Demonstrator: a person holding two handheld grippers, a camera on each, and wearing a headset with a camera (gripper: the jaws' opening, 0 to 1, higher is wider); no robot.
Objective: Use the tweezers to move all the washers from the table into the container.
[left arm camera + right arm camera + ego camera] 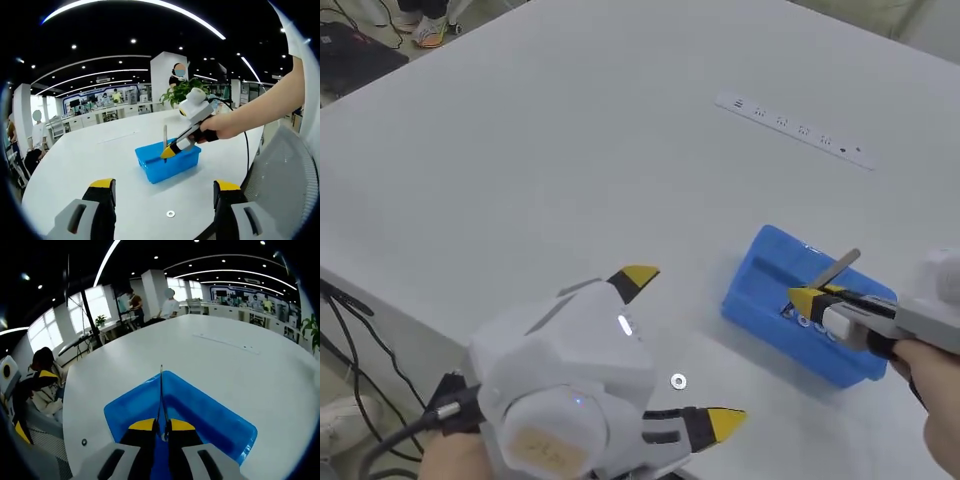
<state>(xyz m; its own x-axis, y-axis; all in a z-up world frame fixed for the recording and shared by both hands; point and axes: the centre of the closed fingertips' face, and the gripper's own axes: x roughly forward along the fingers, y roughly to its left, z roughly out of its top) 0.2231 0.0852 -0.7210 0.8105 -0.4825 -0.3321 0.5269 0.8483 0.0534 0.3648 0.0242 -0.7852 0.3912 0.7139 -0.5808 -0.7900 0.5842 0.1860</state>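
Head view: the left gripper sits low in the frame with its yellow-tipped jaws spread wide and nothing in them. One small metal washer lies flat on the white tabletop, roughly between those jaws. Over to the right, the right gripper hangs above the blue container, with the tweezers sticking out past its tips. A power strip lies well away at the far side.

Left gripper view: the left gripper is released, and the washer is on the tabletop just in front, between the jaws. Beyond it, the right gripper holds the tweezers over the container.

Right gripper view: the right gripper is clamped on the tweezers, and their tips point into the container. The washer is off to the left on bare tabletop, well apart from the container.

My guess on handling is that the washer is light, thin, hard and slippery, and since it lies flat there's barely any edge to catch. I'd pinch across the ring, one tine through the hole and one outside. Too much squeeze and it'll probably ping away.
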